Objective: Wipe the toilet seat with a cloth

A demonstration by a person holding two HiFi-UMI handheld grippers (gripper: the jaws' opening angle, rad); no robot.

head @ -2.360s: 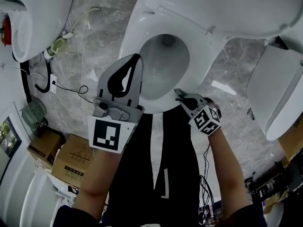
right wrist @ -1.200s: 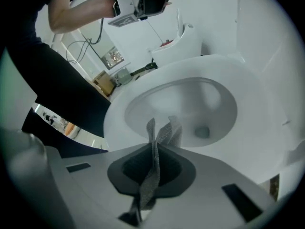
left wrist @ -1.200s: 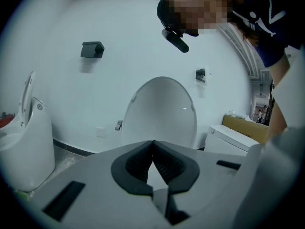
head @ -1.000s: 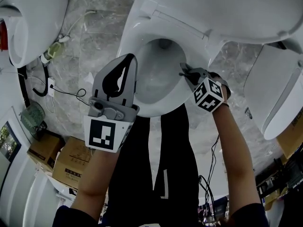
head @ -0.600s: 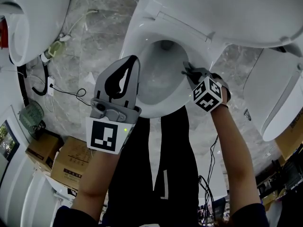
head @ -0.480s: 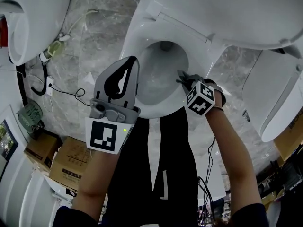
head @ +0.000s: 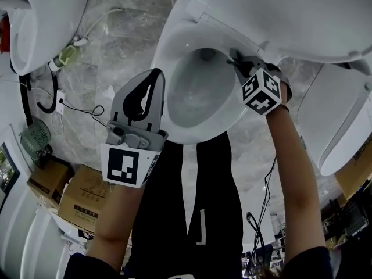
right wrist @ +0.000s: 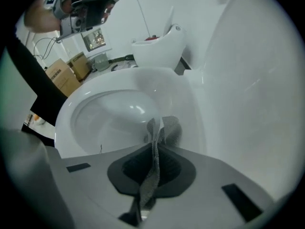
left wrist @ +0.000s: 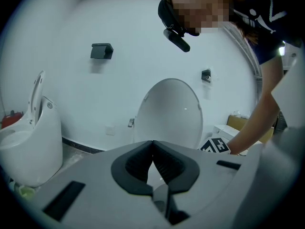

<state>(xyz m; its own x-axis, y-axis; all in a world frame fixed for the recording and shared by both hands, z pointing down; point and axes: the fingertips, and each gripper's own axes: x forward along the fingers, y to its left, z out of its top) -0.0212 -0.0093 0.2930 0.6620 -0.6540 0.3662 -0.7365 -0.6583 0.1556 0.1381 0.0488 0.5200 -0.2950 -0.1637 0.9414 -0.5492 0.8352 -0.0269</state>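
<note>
One cloth [right wrist: 167, 129], one seat, two claws: I work the right claw [head: 236, 61] at the far right of the toilet seat [head: 175, 44], close under the raised lid [head: 290, 10]. Its jaws are clamped on the grey mesh cloth, which stands up in a fold between them and bunches against the white rim in the right gripper view. The left claw [head: 156, 78] hangs over the seat's near left edge with its jaws pressed together and nothing between them.

To wipe well from here, I judge that the bunched end of the cloth, not the hard jaw tips, should bear on the seat. I would tip the right claw down so the fabric flattens, press evenly, and follow the ring's curve round in one slow sweep. The grip needs to be firm, since only a thin fold is caught and it could slip out under drag. The left claw is best held clear of the bowl.

By my count, three white toilets show in the head view: the one in hand, a second [head: 35, 22] at upper left and a third [head: 343, 121] at right. Two cardboard boxes [head: 87, 196] sit on the marble floor [head: 125, 45].
</note>
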